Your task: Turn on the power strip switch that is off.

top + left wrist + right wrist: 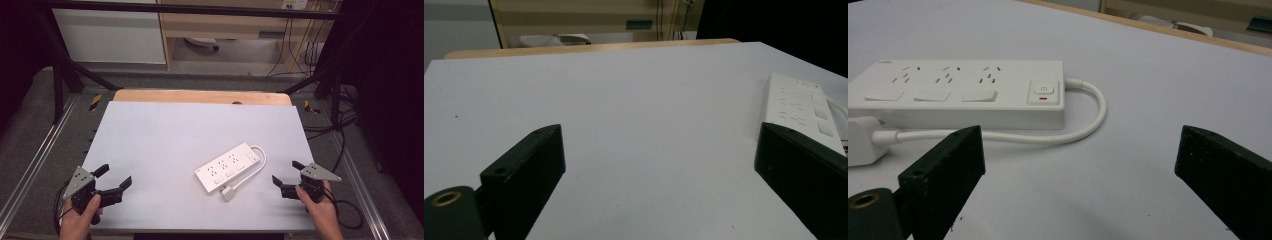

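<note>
Both grippers point(116, 177) point(284, 172) agape, empty; power strip point(228, 167) plug point(860, 140) cut off.

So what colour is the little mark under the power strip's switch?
Red, on the white power strip; clearest in the right gripper view.

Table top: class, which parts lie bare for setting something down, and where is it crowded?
Bare: the whole far half of the table up to its wooden edge, and the near stretch between the left gripper and the power strip. Crowded: between the strip's cable and the right gripper.
</note>
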`<control>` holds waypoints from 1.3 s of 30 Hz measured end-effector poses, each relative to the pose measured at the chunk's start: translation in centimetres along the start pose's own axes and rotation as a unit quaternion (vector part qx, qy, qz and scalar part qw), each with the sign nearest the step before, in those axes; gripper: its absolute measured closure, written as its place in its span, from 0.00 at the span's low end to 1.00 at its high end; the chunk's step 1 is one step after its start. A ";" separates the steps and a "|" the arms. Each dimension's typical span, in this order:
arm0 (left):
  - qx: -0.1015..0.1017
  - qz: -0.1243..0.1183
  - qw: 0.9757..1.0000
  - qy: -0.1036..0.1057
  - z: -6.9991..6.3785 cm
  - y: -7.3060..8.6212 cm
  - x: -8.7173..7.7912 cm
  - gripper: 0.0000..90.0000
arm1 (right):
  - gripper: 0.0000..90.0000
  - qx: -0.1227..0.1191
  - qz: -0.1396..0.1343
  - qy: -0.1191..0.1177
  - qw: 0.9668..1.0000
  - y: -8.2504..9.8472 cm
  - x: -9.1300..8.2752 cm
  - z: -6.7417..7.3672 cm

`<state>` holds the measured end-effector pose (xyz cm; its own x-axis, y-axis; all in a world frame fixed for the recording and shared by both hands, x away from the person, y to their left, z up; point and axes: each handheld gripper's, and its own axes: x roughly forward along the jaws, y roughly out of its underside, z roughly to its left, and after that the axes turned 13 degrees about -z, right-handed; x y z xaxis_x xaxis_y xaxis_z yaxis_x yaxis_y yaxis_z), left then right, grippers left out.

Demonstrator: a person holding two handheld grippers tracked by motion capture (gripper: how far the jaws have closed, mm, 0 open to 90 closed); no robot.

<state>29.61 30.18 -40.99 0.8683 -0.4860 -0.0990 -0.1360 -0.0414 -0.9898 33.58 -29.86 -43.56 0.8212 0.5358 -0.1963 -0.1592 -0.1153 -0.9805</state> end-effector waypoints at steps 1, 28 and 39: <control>-0.001 0.002 1.000 0.000 0.0 0.0 0.0 0.07 | 0.07 0.002 0.001 0.001 1.000 0.0 0.0 0.0; 0.003 0.010 1.000 0.006 -0.2 0.2 0.2 0.06 | 0.04 0.037 0.008 0.018 0.999 -1.3 -0.7 0.4; 0.008 0.017 1.000 0.014 -0.4 0.3 0.3 0.06 | 0.03 0.052 0.012 0.022 0.998 -2.5 -0.4 1.5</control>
<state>29.64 29.67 -41.26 0.8498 -0.5110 -0.1294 -0.1570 -0.0109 -0.9875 32.81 -28.58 -41.00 0.8399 0.4959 -0.2207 -0.2331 -0.0378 -0.9717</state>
